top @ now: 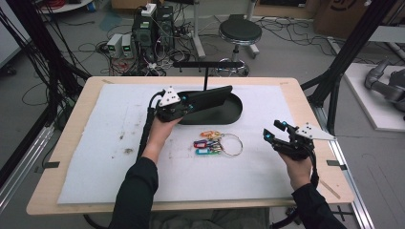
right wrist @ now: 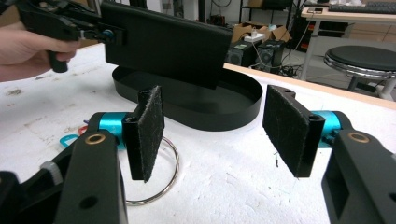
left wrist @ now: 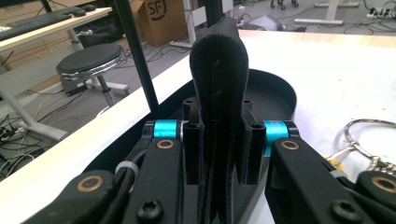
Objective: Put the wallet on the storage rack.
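Left gripper [top: 191,101] is pinched on a black wallet [top: 210,97] held over the tray [top: 236,112] near the tabletop's far edge, right gripper [top: 272,133] spread and empty; a thin end-grip risks the wallet tilting or catching the tray rim.

Wallet [top: 210,97] clamped in the left claw [top: 193,101], held above the oval tray [top: 234,114] at the far middle of the counter [top: 286,86]. Key ring with tags [top: 217,143] just in front of the tray. Right claw [top: 273,132] gaping, well right of the keys.
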`<state>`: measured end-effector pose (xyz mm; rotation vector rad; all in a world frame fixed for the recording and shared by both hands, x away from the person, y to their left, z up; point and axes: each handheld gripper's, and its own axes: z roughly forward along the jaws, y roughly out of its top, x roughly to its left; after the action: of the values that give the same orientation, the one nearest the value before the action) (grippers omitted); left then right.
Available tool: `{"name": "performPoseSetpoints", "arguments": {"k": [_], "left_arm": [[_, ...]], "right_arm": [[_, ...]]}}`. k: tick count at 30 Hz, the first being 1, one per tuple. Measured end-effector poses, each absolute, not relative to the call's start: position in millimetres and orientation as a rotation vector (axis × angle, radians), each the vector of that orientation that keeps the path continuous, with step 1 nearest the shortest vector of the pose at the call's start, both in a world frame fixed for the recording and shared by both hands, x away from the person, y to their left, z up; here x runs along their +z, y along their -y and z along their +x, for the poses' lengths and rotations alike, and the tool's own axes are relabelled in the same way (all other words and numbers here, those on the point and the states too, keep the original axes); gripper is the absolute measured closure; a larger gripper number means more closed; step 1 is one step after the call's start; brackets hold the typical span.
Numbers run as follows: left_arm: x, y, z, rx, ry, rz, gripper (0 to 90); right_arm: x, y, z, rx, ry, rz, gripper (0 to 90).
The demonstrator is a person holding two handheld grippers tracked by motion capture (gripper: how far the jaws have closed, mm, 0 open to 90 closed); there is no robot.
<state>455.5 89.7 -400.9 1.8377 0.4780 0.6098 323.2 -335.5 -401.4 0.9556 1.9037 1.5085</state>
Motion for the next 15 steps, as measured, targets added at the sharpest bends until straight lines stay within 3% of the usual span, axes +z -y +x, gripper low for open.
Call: {"name": "performPoseSetpoints", "arguments": {"k": [15], "left_arm": [[-418, -69, 486, 0.672, -0.424, 1.834, 75.6]], "right_arm": [[-402, 335, 324, 1.514, -1.907, 0.949, 39.2]]}}
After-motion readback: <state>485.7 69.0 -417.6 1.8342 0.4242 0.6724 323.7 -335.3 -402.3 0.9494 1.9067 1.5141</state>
